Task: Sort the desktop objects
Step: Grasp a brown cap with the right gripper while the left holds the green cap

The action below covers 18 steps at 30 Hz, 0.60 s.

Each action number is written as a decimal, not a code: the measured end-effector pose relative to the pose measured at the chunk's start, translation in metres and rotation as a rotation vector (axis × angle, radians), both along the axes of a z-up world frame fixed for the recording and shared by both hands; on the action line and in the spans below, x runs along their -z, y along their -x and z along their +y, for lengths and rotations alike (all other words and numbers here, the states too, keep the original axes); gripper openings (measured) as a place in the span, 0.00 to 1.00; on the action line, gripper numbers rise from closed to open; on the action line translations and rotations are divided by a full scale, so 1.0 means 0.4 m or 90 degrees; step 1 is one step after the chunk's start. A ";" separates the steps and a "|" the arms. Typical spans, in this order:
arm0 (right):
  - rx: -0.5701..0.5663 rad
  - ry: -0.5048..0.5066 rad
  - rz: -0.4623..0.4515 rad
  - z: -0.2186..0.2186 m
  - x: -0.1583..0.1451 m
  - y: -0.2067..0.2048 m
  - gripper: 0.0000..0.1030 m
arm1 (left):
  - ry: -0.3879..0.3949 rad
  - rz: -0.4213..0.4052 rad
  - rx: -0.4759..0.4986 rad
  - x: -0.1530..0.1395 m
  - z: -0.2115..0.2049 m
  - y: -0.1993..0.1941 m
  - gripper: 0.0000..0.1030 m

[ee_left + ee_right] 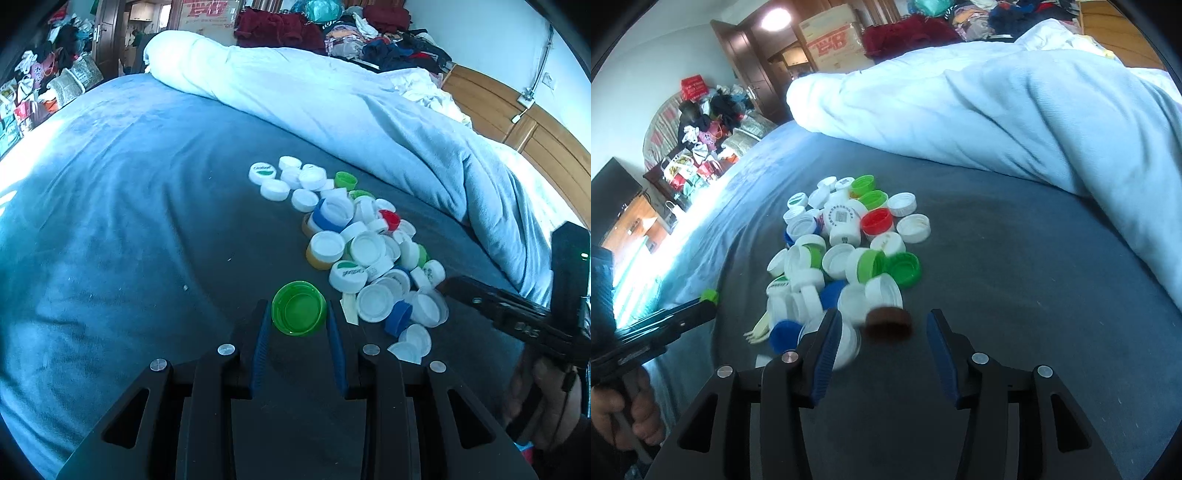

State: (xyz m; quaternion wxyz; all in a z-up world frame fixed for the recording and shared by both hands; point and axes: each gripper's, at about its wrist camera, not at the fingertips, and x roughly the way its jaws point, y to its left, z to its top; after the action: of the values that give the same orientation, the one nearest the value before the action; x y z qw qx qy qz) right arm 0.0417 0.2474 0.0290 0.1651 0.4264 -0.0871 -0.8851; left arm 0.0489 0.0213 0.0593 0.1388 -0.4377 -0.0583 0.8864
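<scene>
Now left tongs (299,325) clamped on green cap (298,308), right tongs (882,332) apart around brown cap (888,322).

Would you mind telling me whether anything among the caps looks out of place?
Yes: a small pale fork lies at the near-left edge of the cap pile, the one thing there that is not a cap. Its tines poke out beside a blue cap.

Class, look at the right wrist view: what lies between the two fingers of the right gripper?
A blurred brown cap lies between the fingers of the right gripper, nearer the left one, apparently untouched; around it is bare dark bedsheet. The right wrist view shows this.
</scene>
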 end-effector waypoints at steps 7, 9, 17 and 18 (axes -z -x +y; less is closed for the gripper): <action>0.016 -0.034 -0.010 0.001 0.020 -0.003 0.33 | 0.007 0.000 0.003 -0.019 0.012 -0.005 0.25; 0.020 -0.032 0.010 0.004 -0.014 -0.030 0.32 | 0.008 0.010 0.007 -0.037 0.013 -0.017 0.25; 0.030 -0.021 0.112 -0.032 -0.214 -0.145 0.33 | 0.006 0.080 0.001 -0.187 -0.017 -0.099 0.25; 0.028 -0.020 0.123 -0.043 -0.239 -0.157 0.33 | 0.009 0.088 -0.003 -0.206 -0.024 -0.110 0.25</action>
State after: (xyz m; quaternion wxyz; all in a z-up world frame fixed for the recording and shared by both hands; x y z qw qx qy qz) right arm 0.1045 0.2301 0.1246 0.1464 0.3398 -0.0665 -0.9266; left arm 0.0930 0.0117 0.1418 0.1377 -0.3760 -0.0430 0.9153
